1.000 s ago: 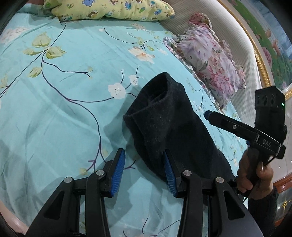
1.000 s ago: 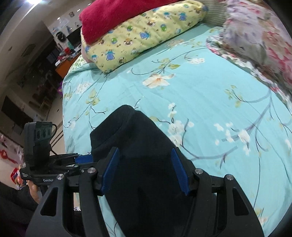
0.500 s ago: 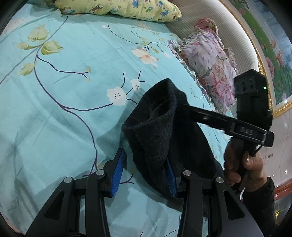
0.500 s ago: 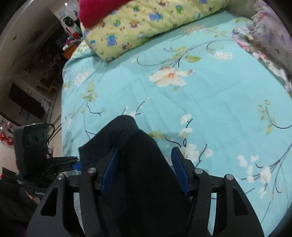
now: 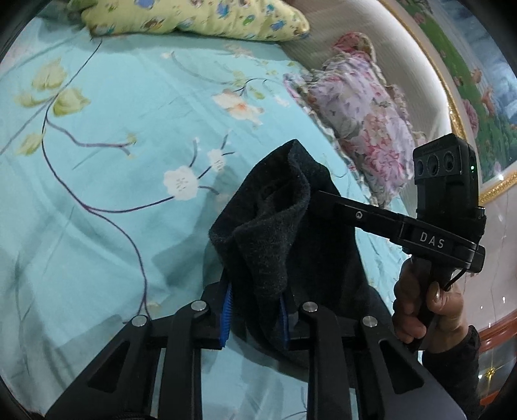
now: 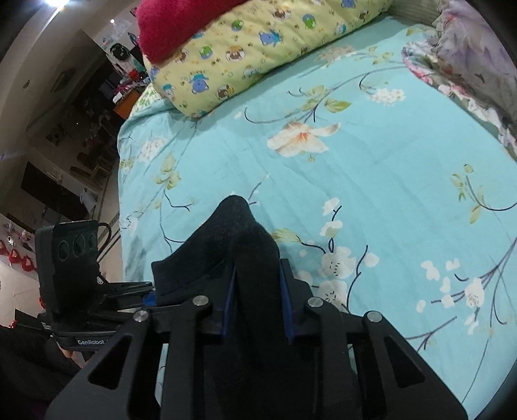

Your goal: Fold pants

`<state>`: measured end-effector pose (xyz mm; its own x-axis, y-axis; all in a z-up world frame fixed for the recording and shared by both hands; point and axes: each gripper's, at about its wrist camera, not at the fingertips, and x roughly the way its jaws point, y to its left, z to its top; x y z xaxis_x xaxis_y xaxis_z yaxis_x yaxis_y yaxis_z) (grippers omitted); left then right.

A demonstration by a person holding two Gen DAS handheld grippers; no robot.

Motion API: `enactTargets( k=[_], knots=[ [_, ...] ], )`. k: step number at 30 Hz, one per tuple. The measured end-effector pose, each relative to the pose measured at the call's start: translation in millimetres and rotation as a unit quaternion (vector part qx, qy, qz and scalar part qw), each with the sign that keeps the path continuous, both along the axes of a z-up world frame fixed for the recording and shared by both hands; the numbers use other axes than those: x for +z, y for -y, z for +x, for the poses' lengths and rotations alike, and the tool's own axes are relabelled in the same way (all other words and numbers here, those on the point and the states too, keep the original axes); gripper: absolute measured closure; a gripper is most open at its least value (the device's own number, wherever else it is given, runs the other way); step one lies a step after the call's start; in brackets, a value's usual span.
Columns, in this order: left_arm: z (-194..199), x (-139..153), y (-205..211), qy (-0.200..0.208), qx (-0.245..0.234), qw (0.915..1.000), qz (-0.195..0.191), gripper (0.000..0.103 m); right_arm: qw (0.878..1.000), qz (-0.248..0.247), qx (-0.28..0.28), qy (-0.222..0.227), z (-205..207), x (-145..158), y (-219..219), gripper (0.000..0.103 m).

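Observation:
Dark charcoal pants (image 5: 274,232) lie bunched on the teal flowered bedsheet (image 5: 113,161), their near end raised in a fold. My left gripper (image 5: 255,290) is closing its jaws, and the blue pads (image 5: 227,310) press a fold of the cloth from both sides. My right gripper (image 6: 257,268) is closing too, with a ridge of the pants (image 6: 232,232) pinched between its pads. Seen from the left wrist, the right gripper (image 5: 323,198) reaches in from the right, held by a hand (image 5: 426,300), its fingertips buried in the cloth. The left gripper (image 6: 74,274) shows at the right wrist view's left edge.
A yellow cartoon-print pillow (image 6: 258,48) lies at the head of the bed with a red blanket (image 6: 174,26) on it. A pink floral pillow (image 5: 365,126) rests against the padded headboard on the right. The bed's left edge (image 6: 121,181) drops to a dim, cluttered room.
Both grippers have narrowed from wide apart onto the pants. The right gripper came in from the side to the cloth's end. The fabric now stands up in a gathered fold.

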<state>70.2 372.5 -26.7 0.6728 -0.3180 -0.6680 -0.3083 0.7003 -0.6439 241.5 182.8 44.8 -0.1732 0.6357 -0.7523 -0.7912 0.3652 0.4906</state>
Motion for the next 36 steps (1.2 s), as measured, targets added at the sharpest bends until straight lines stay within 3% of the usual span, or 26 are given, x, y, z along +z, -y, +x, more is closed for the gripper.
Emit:
enactTargets(
  k=[8,16,25,36],
  knots=[
    [-6.9,42.3,17.3,0.039,-0.024,0.9988,0.015,0.081,0.999,0.037,-0.027,0.020,-8.1,36.5,31.3,0.078],
    [-10.3,96.7,67.7,0.092,-0.081,0.9908,0.056,0.081,0.993,0.077,-0.069,0.053,-20.5,79.8,87.1,0.079],
    [-16.5,143.0,155.6,0.141,-0.177,0.9699,0.091,0.081,0.983,0.112,-0.126,0.074,-36.6,108.3,172.3,0.082],
    [-18.3,147.5,265.6,0.146,-0.273,0.9437,0.115,0.081,0.964,0.149,-0.212,0.061,-51.9,92.1,283.6,0.083]
  ],
)
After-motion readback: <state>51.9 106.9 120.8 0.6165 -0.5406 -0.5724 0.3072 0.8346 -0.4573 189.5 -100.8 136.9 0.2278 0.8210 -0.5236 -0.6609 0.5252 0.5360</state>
